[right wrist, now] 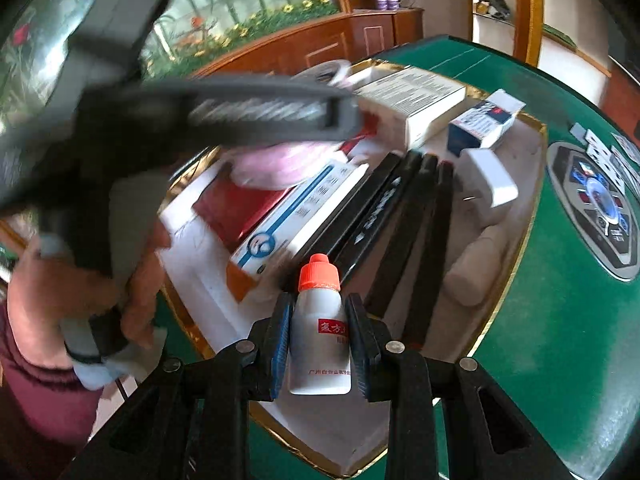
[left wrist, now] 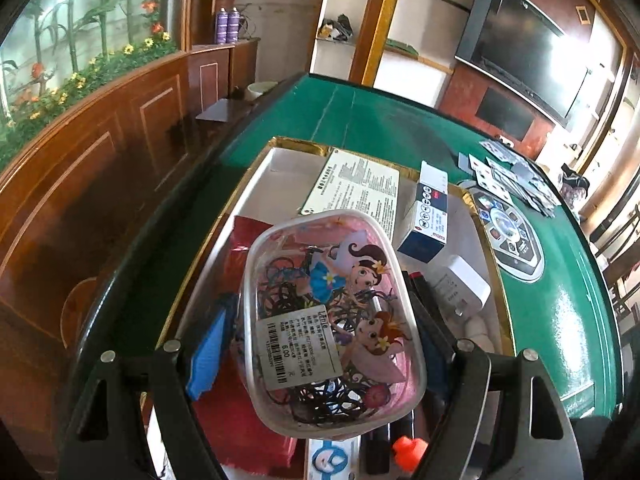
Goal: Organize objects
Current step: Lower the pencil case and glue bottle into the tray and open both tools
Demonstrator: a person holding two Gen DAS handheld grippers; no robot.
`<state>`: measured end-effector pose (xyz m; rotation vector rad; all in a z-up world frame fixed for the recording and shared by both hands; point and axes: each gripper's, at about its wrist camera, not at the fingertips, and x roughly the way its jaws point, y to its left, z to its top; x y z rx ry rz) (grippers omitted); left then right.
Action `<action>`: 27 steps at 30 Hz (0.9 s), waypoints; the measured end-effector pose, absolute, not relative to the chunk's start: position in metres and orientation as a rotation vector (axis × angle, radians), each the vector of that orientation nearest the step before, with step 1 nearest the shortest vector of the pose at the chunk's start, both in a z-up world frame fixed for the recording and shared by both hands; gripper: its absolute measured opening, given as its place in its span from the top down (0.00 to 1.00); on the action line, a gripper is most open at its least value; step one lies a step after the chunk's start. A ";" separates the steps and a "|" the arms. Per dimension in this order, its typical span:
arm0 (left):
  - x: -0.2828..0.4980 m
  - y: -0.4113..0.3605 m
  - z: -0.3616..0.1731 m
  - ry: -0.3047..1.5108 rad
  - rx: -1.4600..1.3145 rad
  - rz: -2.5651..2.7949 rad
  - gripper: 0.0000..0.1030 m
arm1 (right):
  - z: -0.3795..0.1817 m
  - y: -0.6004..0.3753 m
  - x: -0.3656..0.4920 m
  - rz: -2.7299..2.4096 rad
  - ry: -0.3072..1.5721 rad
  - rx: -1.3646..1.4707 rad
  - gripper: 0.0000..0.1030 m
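Left wrist view: our left gripper (left wrist: 320, 336) pinches a hair-tie tub (left wrist: 332, 320); our right gripper (right wrist: 320, 344) clamps an orange-capped bottle (right wrist: 319, 328).

tray (right wrist: 520, 216) on table (right wrist: 560, 340), holding all items below. markers (right wrist: 404, 216) lie side by side mid-tray. left of markers: long carton (right wrist: 296, 224), lying over a flat packet (right wrist: 236, 204). right of markers: plug adapter (right wrist: 492, 178). behind markers: small carton (right wrist: 480, 126); flat box (right wrist: 416, 100) to its left.

Clear glossy plastic tub (left wrist: 334, 320); white plastic bottle (right wrist: 319, 338); green felt table (left wrist: 400, 120)
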<state>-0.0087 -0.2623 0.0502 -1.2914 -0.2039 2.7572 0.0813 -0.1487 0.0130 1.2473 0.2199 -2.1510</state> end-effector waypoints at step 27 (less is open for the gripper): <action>-0.001 -0.254 0.062 -0.211 -1.233 2.798 0.11 | 0.045 -0.131 0.110 -2.291 0.315 1.026 0.19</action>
